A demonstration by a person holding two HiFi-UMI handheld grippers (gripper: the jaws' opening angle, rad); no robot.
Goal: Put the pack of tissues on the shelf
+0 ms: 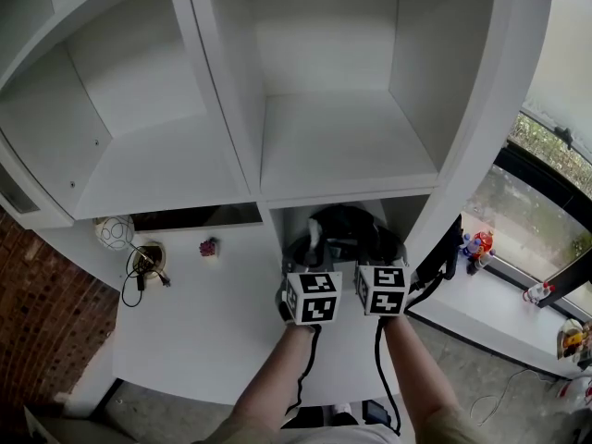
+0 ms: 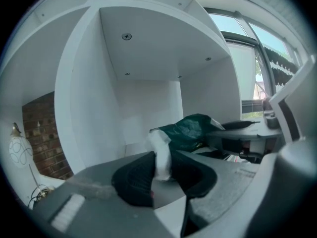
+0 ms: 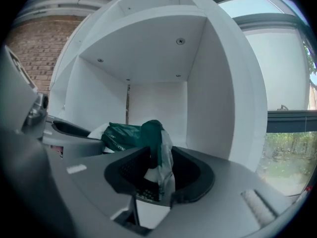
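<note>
The pack of tissues [image 1: 344, 228] is a dark green plastic-wrapped bundle lying at the mouth of the low middle compartment of the white shelf unit [image 1: 268, 192]. Both grippers reach into it side by side. My left gripper [image 1: 313, 248] is shut on a white end flap of the pack [image 2: 159, 155], with the green body [image 2: 190, 129] behind. My right gripper [image 1: 377, 248] pinches a green fold of the wrapper [image 3: 157, 150], and the rest of the pack [image 3: 121, 135] lies to its left. In each gripper view the other gripper's grey body shows at the side.
Above this compartment is a wider shelf bay [image 1: 342, 146], with another bay [image 1: 157, 165] to its left. On the white desk [image 1: 213, 322] sit a round white lamp [image 1: 114, 232], a black cable coil [image 1: 145, 265] and a small red object [image 1: 209, 246]. A toy figure [image 1: 478, 243] stands on the windowsill to the right.
</note>
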